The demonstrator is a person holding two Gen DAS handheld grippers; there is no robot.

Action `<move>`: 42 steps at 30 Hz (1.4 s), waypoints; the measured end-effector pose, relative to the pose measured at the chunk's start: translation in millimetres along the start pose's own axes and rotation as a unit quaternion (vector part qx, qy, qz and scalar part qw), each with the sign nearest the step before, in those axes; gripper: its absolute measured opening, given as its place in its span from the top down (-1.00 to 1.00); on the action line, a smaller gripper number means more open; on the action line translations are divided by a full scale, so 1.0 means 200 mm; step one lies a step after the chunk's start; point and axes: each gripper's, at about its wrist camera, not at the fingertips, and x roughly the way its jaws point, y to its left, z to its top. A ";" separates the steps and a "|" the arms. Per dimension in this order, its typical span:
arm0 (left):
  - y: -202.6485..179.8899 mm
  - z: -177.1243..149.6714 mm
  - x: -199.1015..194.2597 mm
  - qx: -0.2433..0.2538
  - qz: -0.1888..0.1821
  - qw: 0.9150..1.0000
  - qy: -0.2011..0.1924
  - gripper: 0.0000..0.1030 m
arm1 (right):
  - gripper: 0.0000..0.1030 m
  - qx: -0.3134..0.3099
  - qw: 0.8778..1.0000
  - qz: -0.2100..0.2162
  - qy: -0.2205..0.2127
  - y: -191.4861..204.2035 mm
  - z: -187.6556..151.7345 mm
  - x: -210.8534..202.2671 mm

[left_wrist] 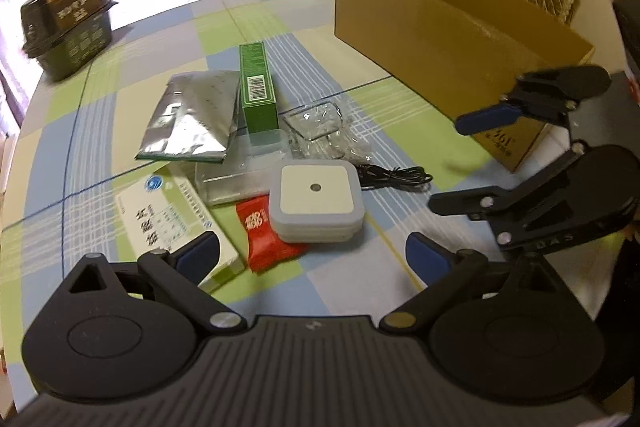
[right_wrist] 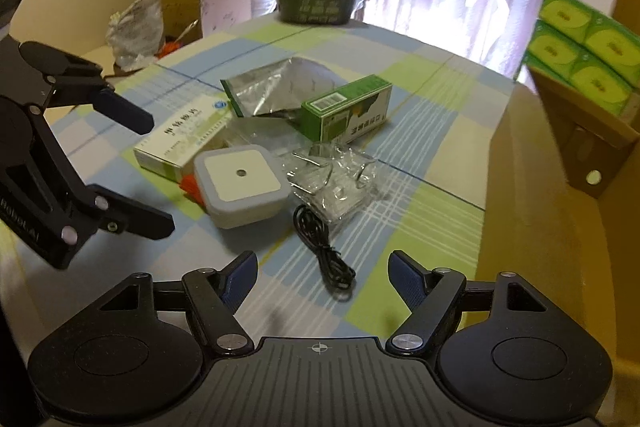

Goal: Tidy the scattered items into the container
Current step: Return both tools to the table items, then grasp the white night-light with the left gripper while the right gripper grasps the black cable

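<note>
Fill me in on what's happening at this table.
A person holds a gripper in each hand above a checked tablecloth, and both the left gripper and the right gripper have open, empty jaws. Nothing is picked up yet. The scattered items lie in a pile: a white square device resting on a red packet, a green box, a silver pouch, a medicine box and a black cable. The cardboard box stands open beside them.

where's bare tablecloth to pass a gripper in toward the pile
Bare cloth lies between the left gripper and the white square box, and between the black cable and the cardboard box. The middle, around the green carton, is crowded.
</note>
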 end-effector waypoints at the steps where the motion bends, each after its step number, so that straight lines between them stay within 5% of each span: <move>1: 0.00 0.00 0.02 0.009 0.004 1.000 0.001 -0.88 | -0.53 -0.004 1.000 0.002 0.003 -0.01 0.01 0.03; 4: -0.01 0.02 0.07 0.028 0.007 1.000 0.000 -0.80 | -0.50 -0.012 1.000 0.005 0.017 -0.03 0.03 0.12; 5: -0.01 0.02 0.09 0.029 0.003 1.000 -0.002 -0.78 | -0.20 -0.012 1.000 0.005 0.024 -0.04 0.03 0.14; 7: -0.01 0.03 0.11 0.028 -0.005 1.000 -0.008 -0.72 | 0.00 -0.009 0.999 0.008 0.039 -0.05 0.03 0.19; 16: -0.02 0.05 0.25 0.029 -0.005 1.000 -0.008 -0.49 | 0.00 -0.012 0.999 0.015 0.048 -0.08 0.04 0.26; 18: -0.02 0.04 0.27 0.030 -0.006 1.000 -0.002 -0.19 | 0.00 -0.007 0.999 0.019 0.049 -0.09 0.04 0.28; 20: -0.01 0.02 0.27 0.024 -0.008 1.000 -0.002 -0.18 | 0.26 -0.010 0.999 0.021 0.049 -0.09 0.04 0.29; 24: -0.01 0.00 0.24 0.024 -0.015 1.000 -0.001 -0.18 | 0.36 -0.023 0.998 0.025 0.054 -0.06 0.04 0.31; 25: -0.02 -0.01 0.23 0.025 -0.016 1.000 0.000 -0.18 | 0.60 -0.021 0.998 0.026 0.053 -0.06 0.04 0.31; 42: -0.10 -0.12 0.14 0.043 -0.047 0.998 0.027 -0.18 | 0.61 0.011 0.997 0.030 0.070 0.04 -0.11 0.14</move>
